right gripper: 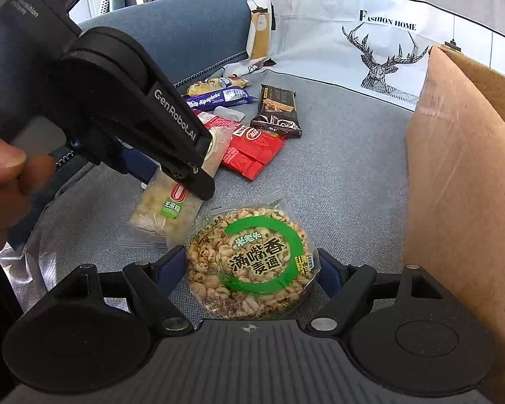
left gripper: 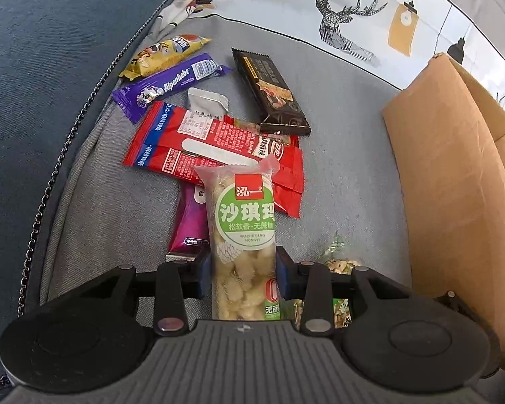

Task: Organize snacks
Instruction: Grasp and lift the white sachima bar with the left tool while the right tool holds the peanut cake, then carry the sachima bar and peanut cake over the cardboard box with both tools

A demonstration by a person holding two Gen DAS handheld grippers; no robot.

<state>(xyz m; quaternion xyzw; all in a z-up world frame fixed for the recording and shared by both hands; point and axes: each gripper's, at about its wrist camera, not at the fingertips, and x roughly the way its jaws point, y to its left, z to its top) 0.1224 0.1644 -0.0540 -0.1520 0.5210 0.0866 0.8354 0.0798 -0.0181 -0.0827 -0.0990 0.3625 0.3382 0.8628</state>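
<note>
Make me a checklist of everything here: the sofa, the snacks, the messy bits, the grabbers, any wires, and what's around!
Surface: grey sofa seat.
Job's things: sachima bar, round puffed-grain cake, red packets, dark chocolate bar, purple Alpenliebe stick, yellow candy stick, magenta packet, cardboard box.
Clutter: small silver sachet.
Grippers: left gripper shut on the sachima bar; right gripper closed around the cake.
Cables: nothing seen.
Surroundings: deer-print cushion, blue armrest.

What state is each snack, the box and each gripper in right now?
Left gripper: shut on sachima bar.
Right gripper: shut on round puffed-grain cake.
Cardboard box: open, flaps up.
Red packets: lying overlapped.
Chocolate bar: sealed, flat.
</note>
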